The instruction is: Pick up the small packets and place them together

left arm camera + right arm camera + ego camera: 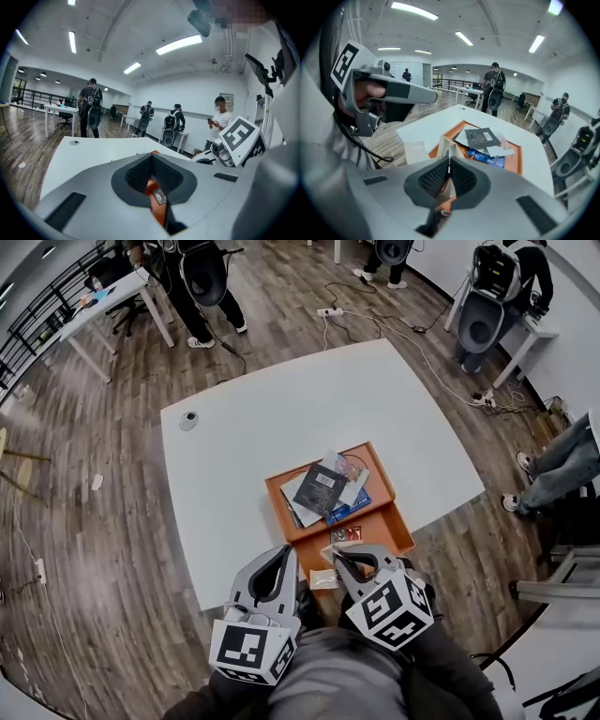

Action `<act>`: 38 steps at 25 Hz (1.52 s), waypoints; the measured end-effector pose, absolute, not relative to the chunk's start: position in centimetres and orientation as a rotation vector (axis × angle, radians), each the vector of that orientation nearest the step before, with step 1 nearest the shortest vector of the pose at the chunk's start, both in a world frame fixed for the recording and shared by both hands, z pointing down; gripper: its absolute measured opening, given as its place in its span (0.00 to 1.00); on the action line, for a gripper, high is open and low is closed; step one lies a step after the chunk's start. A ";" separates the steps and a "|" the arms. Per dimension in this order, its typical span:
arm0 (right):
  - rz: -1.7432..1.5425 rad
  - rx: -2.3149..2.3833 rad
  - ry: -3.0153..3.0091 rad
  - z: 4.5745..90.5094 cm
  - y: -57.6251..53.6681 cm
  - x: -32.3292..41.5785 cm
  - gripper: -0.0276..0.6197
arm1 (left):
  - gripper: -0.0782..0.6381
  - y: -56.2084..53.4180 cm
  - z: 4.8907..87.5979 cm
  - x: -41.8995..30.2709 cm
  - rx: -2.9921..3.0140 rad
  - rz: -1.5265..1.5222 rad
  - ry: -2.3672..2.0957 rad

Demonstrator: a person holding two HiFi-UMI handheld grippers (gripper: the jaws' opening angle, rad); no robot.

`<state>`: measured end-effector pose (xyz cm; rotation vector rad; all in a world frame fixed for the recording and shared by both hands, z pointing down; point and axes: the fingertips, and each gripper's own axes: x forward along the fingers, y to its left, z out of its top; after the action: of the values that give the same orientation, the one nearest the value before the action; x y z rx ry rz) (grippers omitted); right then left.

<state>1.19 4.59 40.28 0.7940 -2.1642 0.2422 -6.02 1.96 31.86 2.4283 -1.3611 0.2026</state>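
Observation:
An orange tray [382, 529] lies near the front edge of the white table [281, 409]. Its big compartment holds a dark packet [323, 488], a blue packet [349, 511] and white ones. Two small packets [345, 534] sit in its narrow front compartment. My right gripper [335, 555] hovers over the tray's near left corner, shut on a thin beige packet [446, 158] that stands up between the pads. A clear packet [323, 579] lies on the table beside the tray, also seen in the right gripper view [415, 151]. To the left, my left gripper [288, 552] is shut with nothing between its jaws.
A small round grey object [188, 420] sits at the table's far left corner. People with backpacks stand by desks [112, 301] beyond the table, and cables [375, 320] trail on the wood floor. A person's legs [562, 465] stand at the right.

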 end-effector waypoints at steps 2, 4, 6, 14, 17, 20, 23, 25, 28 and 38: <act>0.239 0.796 -2.171 40.1 4.2 1.3 0.06 | 0.10 1.6 31.8 -5.9 2.432 0.205 -1.365; 0.241 0.804 -2.178 39.9 3.7 1.6 0.06 | 0.10 1.3 31.9 -5.6 2.429 0.212 -1.365; 0.240 0.818 -2.186 39.5 2.8 2.2 0.06 | 0.10 0.8 32.0 -5.2 2.425 0.219 -1.365; 0.179 0.959 -2.226 36.4 -4.3 5.7 0.06 | 0.10 -2.8 32.2 -4.5 2.378 0.222 -1.434; 0.168 1.031 -2.229 35.9 -8.0 7.4 0.06 | 0.10 -4.3 32.6 -4.9 2.334 0.224 -1.482; 0.178 1.024 -2.225 36.9 -10.6 8.0 0.06 | 0.10 -5.4 33.5 -5.2 2.282 0.232 -1.519; 0.217 0.972 -2.232 38.7 -11.8 7.5 0.06 | 0.10 -6.0 34.5 -5.5 2.231 0.246 -1.546; 0.249 0.936 -2.241 39.8 -12.1 7.2 0.06 | 0.10 -6.1 35.1 -5.6 2.197 0.256 -1.559; 0.290 0.894 -2.254 40.8 -12.4 6.8 0.07 | 0.10 -6.4 35.7 -5.8 2.164 0.266 -1.569; 0.371 0.822 -2.306 41.2 -12.0 6.1 0.23 | 0.10 -6.4 36.0 -5.9 2.137 0.275 -1.585</act>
<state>6.07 -12.02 41.19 0.8216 -2.3055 0.3714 -5.91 -6.43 35.98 2.1368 -1.5849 0.2745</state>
